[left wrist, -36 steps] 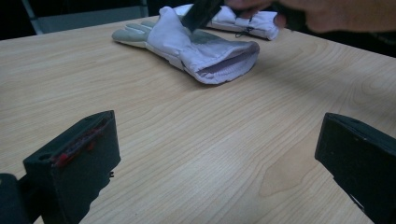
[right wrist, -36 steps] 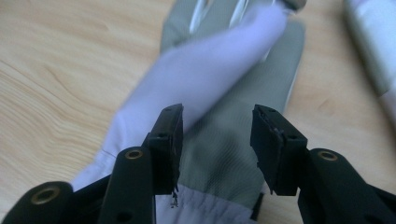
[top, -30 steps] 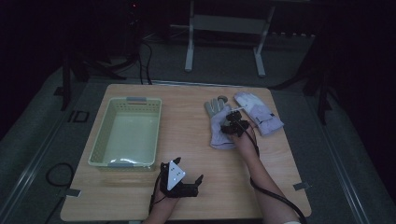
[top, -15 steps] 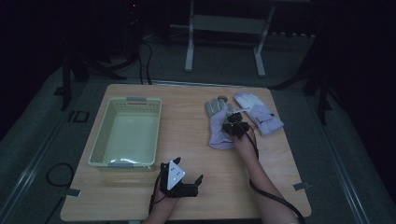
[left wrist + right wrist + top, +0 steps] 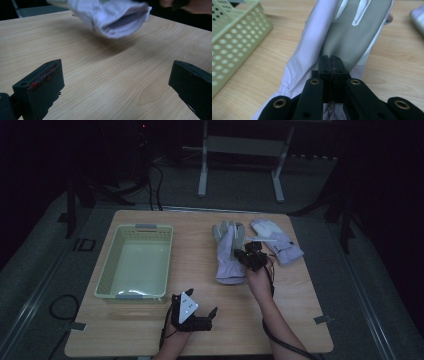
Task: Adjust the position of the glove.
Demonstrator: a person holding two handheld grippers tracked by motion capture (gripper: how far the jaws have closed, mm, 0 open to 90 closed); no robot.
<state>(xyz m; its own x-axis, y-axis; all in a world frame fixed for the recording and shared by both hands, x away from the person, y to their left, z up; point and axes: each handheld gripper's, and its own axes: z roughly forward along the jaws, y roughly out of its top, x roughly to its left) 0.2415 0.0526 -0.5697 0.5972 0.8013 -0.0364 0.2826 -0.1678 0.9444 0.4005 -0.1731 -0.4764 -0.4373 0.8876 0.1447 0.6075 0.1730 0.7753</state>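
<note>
Right gripper (image 5: 248, 256) clamped on a pale glove (image 5: 227, 255) (cuff lifted off the table (image 5: 280, 320)), left gripper (image 5: 192, 317) open, empty, basket (image 5: 134, 262) just beyond it

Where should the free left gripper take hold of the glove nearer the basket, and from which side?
Take the glove by its open cuff, coming in low from the near table edge. The cuff hangs lifted and faces the open left gripper, while the right gripper is already shut on its palm.
</note>
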